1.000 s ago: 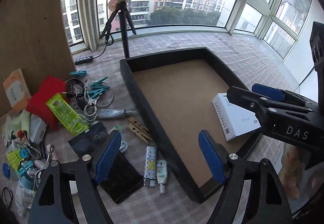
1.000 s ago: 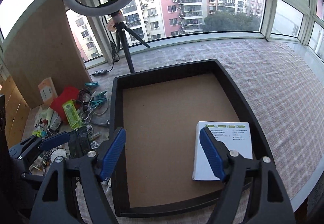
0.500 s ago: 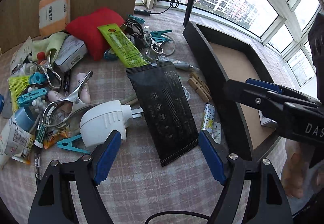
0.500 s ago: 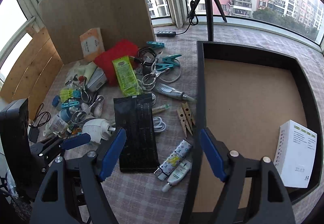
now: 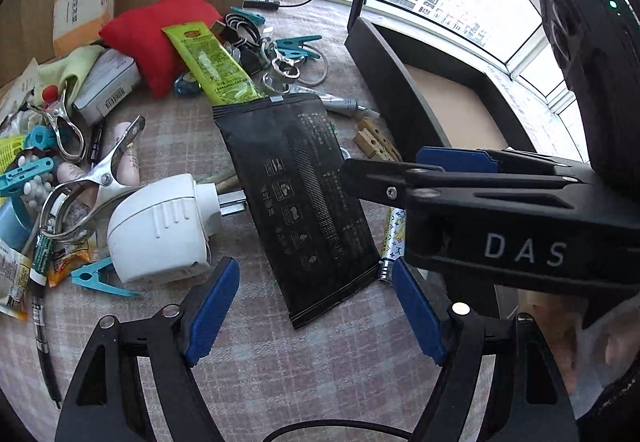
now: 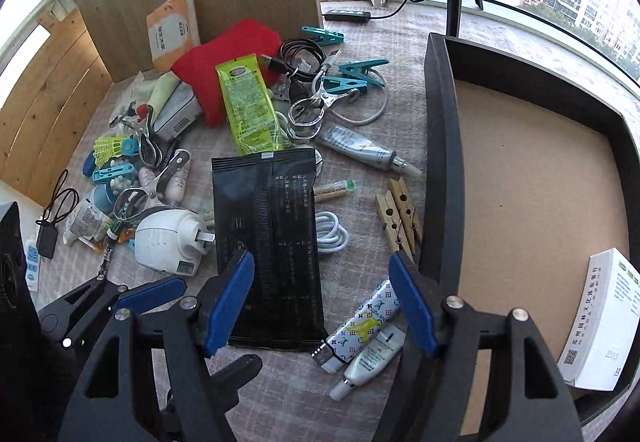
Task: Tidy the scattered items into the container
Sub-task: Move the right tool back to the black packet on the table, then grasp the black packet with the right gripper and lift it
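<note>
Checked cloth (image 6: 280, 394) covered the surface. Black pouch (image 6: 268, 242) lay flat mid-cloth; white plug (image 6: 168, 238) just left of it, white cable (image 6: 330, 236) & wooden pegs (image 6: 398, 214) to its right, dark tray (image 6: 440, 162) beyond those.
</note>
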The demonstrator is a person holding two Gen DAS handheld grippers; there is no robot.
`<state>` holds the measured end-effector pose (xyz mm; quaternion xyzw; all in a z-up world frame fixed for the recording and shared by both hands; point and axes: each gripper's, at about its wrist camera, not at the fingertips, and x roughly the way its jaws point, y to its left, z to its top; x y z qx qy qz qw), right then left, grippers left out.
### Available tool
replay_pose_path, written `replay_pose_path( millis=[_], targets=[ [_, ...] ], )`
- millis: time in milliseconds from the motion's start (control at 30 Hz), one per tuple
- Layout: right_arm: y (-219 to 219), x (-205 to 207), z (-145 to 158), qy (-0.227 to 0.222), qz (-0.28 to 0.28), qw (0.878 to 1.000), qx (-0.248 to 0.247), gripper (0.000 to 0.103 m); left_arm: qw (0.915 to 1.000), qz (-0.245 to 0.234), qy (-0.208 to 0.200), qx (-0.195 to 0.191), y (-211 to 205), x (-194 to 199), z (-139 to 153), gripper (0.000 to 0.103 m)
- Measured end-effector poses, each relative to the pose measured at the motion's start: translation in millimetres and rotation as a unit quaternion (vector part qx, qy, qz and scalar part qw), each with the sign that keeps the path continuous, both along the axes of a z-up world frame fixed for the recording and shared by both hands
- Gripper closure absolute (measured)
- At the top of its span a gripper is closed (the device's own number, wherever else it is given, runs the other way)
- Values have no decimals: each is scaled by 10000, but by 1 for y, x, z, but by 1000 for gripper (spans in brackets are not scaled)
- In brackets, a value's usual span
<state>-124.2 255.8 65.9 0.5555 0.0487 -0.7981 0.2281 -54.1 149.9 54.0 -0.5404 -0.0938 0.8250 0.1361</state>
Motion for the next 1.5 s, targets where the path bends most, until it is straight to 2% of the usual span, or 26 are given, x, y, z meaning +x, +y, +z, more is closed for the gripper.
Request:
replay_pose_path(
  millis=[300,400,433,533,567,633,700,867,967,1133,1500],
  targets=[
    [-9,-7,-21,-263,37,9996,40,35,9998,75,-182,87,0,-15,-18,27],
    [-11,-8,-23,-227,65,9997,49,41,9998,78,-166,75,2,-17,-20,28],
    [-11,-8,-23,-265,77,9996,15,47,9998,61,-160,108,2,-18,-20,29],
    [-11,-8,-23,-248,90,9996,45,56,9996,-4,-193,198,5,-18,-20,34],
    [-11,-8,-22,-278,119,9995,-8,57,9996,-40,-183,222,7,-18,-19,39],
    [-13,-7,-24,-482,219,9983,-231,62,9995,-130,-126,240,12,-17,-17,41],
    [-16,-7,-28,-448,165,9988,-118,61,9998,-157,-95,124,15,-17,-17,41],
    [-13,-8,-30,-525,128,9982,-262,61,9987,-9,-231,444,5,-23,-24,45],
    [-16,-5,-32,-569,289,9975,-303,62,9988,11,-237,436,6,-23,-24,45],
    [-15,-5,-32,-646,247,9968,-402,62,9986,61,-249,469,7,-22,-22,45],
    [-5,-1,-9,-549,146,9961,-682,62,9988,35,64,490,11,-22,11,45]
  ],
)
